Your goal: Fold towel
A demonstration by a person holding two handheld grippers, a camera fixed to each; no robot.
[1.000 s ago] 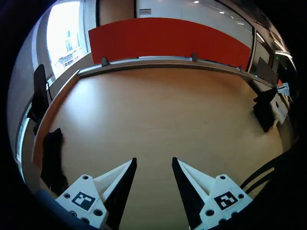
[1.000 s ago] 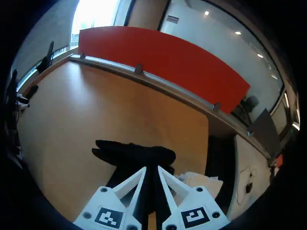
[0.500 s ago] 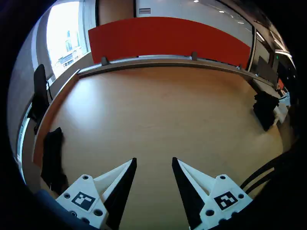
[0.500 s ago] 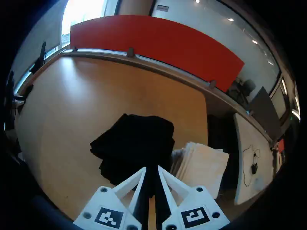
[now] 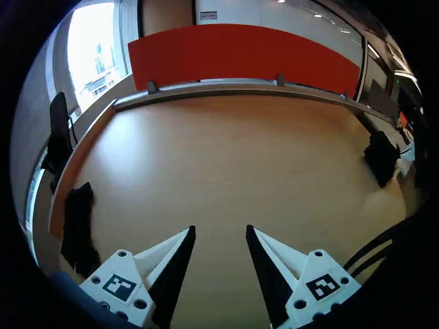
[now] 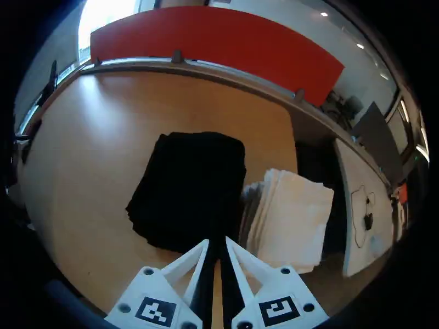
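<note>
**Item:** black folded towel (image 6: 189, 186), a thick squared bundle lying on the light wooden table (image 5: 230, 153), just beside a stack of white folded cloths (image 6: 291, 219).

**Progress:** folding looks complete and the bundle is set down. What seems left is letting go and drawing back. A loose black cloth (image 5: 77, 230) lies at the table's far left edge, possibly next in line.

**Right gripper** (image 6: 217, 244): fingers drawn almost together, and they appear to pinch the bundle's near edge.

**Left gripper** (image 5: 219, 233): fingers spread wide, empty, hanging above bare tabletop and touching nothing.
</note>
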